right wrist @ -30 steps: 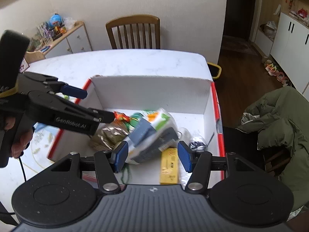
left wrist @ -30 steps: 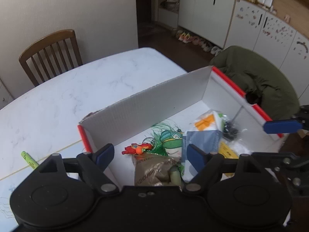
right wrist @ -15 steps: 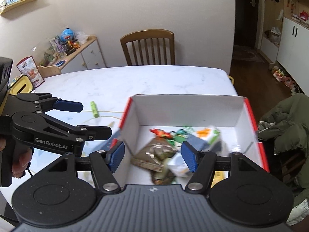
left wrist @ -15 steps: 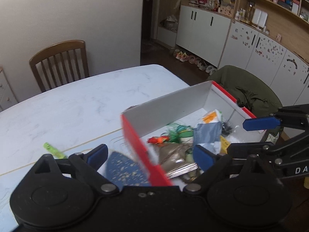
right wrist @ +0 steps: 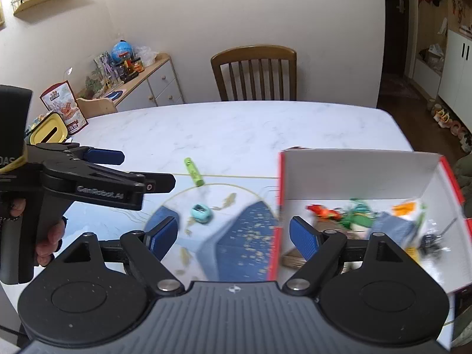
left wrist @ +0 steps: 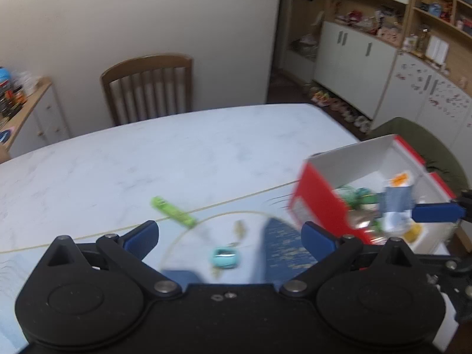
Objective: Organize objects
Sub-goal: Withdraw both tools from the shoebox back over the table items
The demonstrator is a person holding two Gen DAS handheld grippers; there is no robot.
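Observation:
A red-and-white cardboard box [right wrist: 354, 174] [left wrist: 321, 194] sits at the table's right end, holding several small items: an orange toy [right wrist: 321, 211], a green toy [right wrist: 358, 218] and a grey-blue packet [right wrist: 389, 230]. Left of it on a blue-patterned mat [right wrist: 247, 244] lie a small teal object [right wrist: 201, 213] [left wrist: 225, 257] and a green bar [right wrist: 194, 171] [left wrist: 172, 211]. My left gripper [left wrist: 228, 236] hovers open above the teal object. My right gripper [right wrist: 233, 234] is open over the mat beside the box's left wall. The left gripper [right wrist: 118, 171] also shows in the right wrist view, in a hand.
The white marble table [right wrist: 236, 129] stretches far behind the mat. A wooden chair [right wrist: 255, 73] stands at its far side. A low cabinet with clutter [right wrist: 138, 79] is at the left, a yellow container [right wrist: 47, 128] near the table's left edge, and a green jacket [left wrist: 413, 135] on a seat right.
Both grippers have pulled back and swung left, away from over the box interior to the mat beside it. The teal object and green bar have come into view. Both stay open.

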